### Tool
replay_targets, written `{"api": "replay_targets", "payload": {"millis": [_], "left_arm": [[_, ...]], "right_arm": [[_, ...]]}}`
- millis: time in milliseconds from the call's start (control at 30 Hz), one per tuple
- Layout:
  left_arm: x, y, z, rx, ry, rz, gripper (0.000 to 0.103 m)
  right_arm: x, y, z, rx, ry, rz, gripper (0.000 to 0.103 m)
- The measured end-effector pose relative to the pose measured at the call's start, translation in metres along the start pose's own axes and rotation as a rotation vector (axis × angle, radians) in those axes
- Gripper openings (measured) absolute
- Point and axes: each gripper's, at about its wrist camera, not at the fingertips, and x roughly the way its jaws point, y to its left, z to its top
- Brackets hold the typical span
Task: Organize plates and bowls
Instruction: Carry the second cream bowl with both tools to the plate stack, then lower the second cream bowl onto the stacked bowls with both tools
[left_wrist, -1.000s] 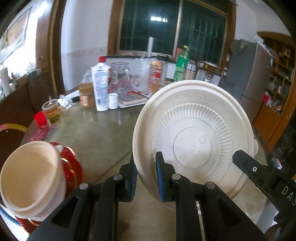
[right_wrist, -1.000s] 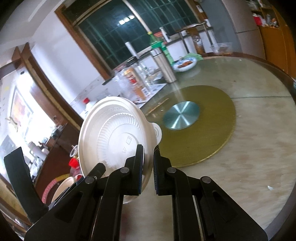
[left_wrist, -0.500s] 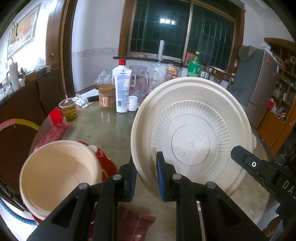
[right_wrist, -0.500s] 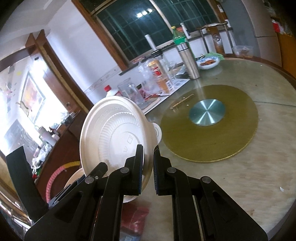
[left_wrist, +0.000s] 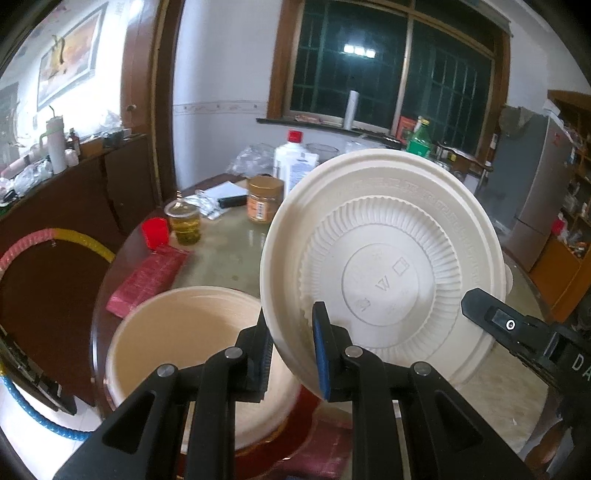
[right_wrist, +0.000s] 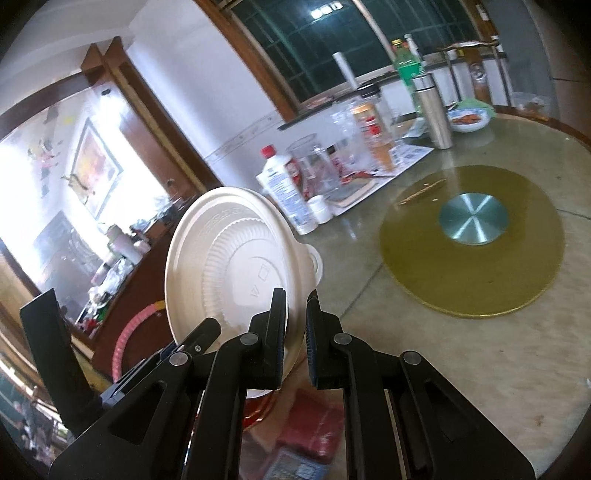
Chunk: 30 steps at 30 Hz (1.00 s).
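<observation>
Now the left gripper (left_wrist: 290, 352) is clamped on the rim of a cream, ribbed disposable plate (left_wrist: 384, 273) held tilted above the cream bowl (left_wrist: 184, 347), the right gripper (right_wrist: 295, 332) pinched empty beside it; next, probably, lowering it level on top.

free: table (right_wrist: 461, 354) right | blocked: bottles (right_wrist: 291, 195) beyond, bowl (left_wrist: 177, 343) below-left

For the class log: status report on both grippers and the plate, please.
Left gripper shut on plate, held on edge. Right gripper shut, empty. Bowl just below-left of plate; nothing blocking.
</observation>
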Motion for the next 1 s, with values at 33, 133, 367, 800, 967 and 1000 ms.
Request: {"api": "replay_targets", "payload": {"millis": [33,133,367,800,967,1000], "left_arm": [[-0.003,0.003,0.001,0.001,-0.005,0.007,0.019],[-0.008,0.014,0.004,-0.004,-0.011,0.025,0.02],[-0.015,0.047,0.008,-0.026,0.007,0.063,0.02],[-0.033,0.071,0.014,-0.003,0.042,0.087,0.021],[-0.034,0.077,0.013,0.038,0.07,0.093,0.022],[-0.032,0.078,0.012,0.044,0.081,0.096,0.022]], "right_arm": [[0.002,0.005,0.0,-0.007,0.007,0.008,0.01],[0.008,0.018,0.001,-0.027,0.024,0.037,0.01],[0.027,0.046,-0.002,-0.068,0.097,0.115,0.01],[0.044,0.08,-0.004,-0.097,0.198,0.2,0.01],[0.052,0.082,-0.008,-0.088,0.248,0.227,0.01],[0.055,0.082,-0.01,-0.084,0.26,0.229,0.01]]}}
